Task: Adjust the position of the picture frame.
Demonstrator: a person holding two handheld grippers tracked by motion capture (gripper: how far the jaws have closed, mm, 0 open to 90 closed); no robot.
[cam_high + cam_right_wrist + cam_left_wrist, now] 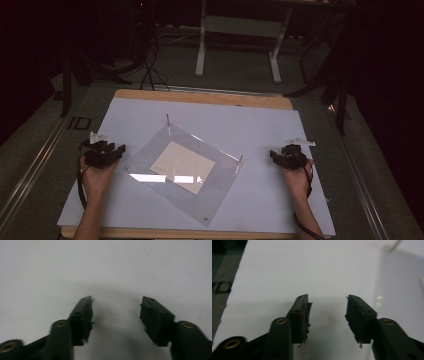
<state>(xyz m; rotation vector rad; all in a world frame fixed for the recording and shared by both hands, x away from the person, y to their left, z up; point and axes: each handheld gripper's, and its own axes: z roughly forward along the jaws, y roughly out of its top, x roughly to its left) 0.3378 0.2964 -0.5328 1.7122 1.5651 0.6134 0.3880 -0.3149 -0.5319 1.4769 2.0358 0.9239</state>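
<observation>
left gripper (111,152): parked just off the left corner of the clear plate, jaws spread wide with nothing between them. In the left gripper view the left gripper (327,306) has bare white sheet between the pads, and the plate's edge is off to one side. My guess is it's lined up to come in at that corner.

right gripper (283,156): sits on the other side, near the plate's right corner but clearly apart from it. Jaws wide open and empty too; in the right gripper view the right gripper (116,305) looks at nothing but white surface. One hand per side reads to me like a two-handed lift or slide is planned, since a plate that wide would tip if grabbed from one end.

clear plate (220,175): the thing being worked on, lying flat mid-table and turned at an angle, so its corners point toward the grippers. Looks like acrylic, with a bright reflection along its near-left part.

beige card (182,166): under or inside the plate, roughly centred; can't tell which.

posts (168,121): small upright pins at the far and right corners, probably standoffs.

white sheet (260,200): covers nearly the whole top, matte and plain.

wooden table (200,97): wood shows along the far and near edges.

room: dark, with grey floor, cables and a white-legged stand (201,55) beyond.
</observation>
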